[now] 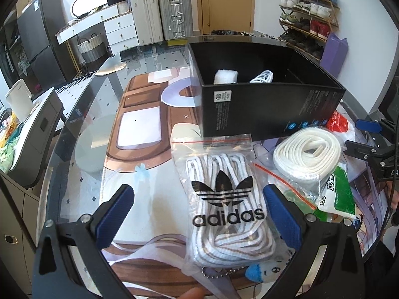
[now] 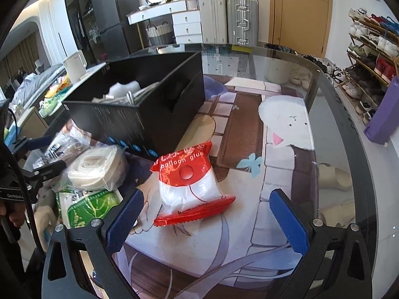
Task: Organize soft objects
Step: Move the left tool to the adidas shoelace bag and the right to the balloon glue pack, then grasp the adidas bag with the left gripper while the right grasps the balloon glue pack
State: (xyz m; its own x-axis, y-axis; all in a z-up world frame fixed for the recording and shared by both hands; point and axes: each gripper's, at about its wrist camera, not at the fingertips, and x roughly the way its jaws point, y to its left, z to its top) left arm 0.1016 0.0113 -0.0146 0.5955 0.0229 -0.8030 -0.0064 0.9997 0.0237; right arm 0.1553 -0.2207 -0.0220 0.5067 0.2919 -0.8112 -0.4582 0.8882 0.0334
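White striped laces (image 1: 224,199), apparently bundled, fill a clear Adidas-printed bag (image 1: 219,189).

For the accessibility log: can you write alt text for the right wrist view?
The open right tool hovers over a red-and-white balloon glue packet lying on a printed mat. A black box holding white items stands behind it. To the left lie bagged white laces and a green packet.

Wood door (image 2: 300,12), 2 suitcases (image 2: 228,20), shoe rack (image 1: 309,12), white walls
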